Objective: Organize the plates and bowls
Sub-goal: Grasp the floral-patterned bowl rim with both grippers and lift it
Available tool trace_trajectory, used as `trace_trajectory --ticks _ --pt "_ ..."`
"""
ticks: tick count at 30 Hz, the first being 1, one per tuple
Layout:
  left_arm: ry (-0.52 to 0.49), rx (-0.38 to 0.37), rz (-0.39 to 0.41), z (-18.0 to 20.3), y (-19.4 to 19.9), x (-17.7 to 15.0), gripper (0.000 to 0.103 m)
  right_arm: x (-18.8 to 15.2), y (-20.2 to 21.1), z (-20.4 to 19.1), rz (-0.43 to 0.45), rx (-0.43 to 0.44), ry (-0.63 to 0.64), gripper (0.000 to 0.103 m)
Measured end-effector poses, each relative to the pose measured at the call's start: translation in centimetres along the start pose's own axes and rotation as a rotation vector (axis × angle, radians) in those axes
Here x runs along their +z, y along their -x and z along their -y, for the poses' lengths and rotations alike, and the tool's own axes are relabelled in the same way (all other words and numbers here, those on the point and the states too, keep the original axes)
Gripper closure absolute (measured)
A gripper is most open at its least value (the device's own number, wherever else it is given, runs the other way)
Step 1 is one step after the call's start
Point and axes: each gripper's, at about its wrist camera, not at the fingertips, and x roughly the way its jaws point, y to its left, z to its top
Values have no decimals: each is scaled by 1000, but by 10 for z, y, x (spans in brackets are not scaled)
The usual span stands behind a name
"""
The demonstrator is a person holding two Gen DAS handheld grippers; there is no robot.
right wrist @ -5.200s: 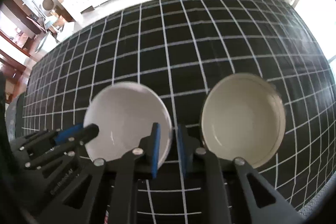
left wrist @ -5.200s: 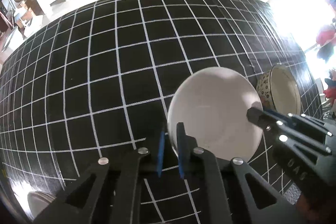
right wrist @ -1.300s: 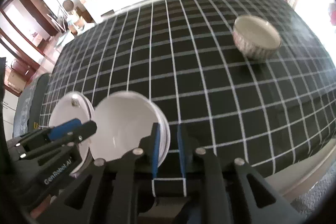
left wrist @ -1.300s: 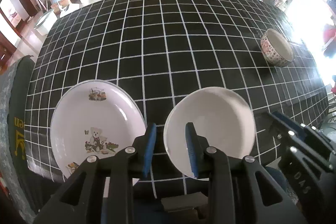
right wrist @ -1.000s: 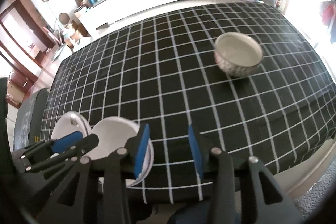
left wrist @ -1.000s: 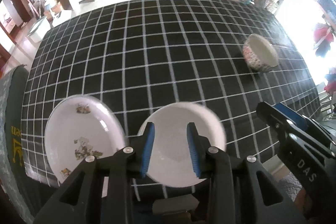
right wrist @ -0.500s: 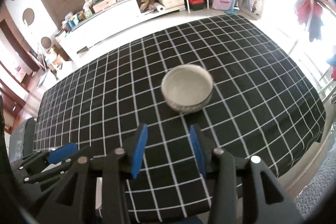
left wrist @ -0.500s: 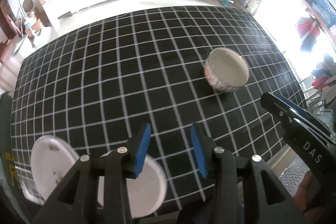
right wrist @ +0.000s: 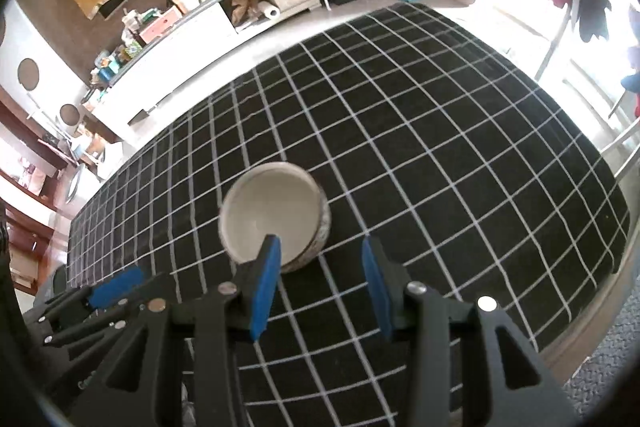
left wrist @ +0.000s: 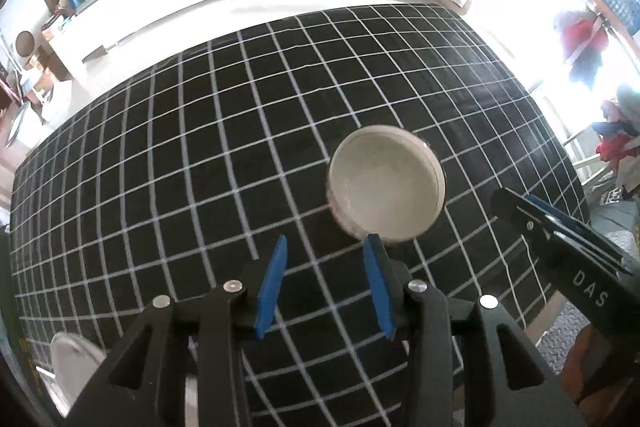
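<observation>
Bowl (left wrist: 386, 187) first: it sits upright and alone on the black checked tablecloth (left wrist: 200, 155), toward the right half of the table, pale inside with a speckled pattern on its outer wall. Nothing touches it. In the right wrist view the same bowl (right wrist: 276, 217) lies just ahead of that tool's left finger, slightly left of centre.

Left gripper (left wrist: 326, 283) hangs above the near side of the cloth with its blue pads spread wide and nothing between them; the bowl's near rim appears just past the right pad. Right gripper (right wrist: 318, 287) is likewise spread and empty, also aimed toward the bowl.

A plate (left wrist: 74, 367) shows at the bottom left corner of the left view, partly hidden behind the tool body, well apart from the bowl.

Judging by this, the step in hand is the reach for the remaining bowl, with the flat ware apparently gathered at the near left edge. Next move calls for one tool to come down so that one pad goes inside the rim and the other outside, then to close firmly on the wall before lifting; glazed ware may slip in a shallow pinch.
</observation>
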Motion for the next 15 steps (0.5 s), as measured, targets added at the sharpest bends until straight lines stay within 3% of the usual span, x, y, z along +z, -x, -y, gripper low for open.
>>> trace_trajectory --ticks 6,9,12,15 --pt "40 -5 -52 -6 -47 23 66 14 -29 8 -45 29 4 56" --pt "74 -28 -63 -11 -64 27 71 15 -44 5 -66 53 12 56" --pt "76 -35 -74 -12 -77 27 82 14 -58 0 -91 48 23 64" --pt "57 -36 -81 -9 -83 24 92 9 -66 -3 -107 40 30 79"
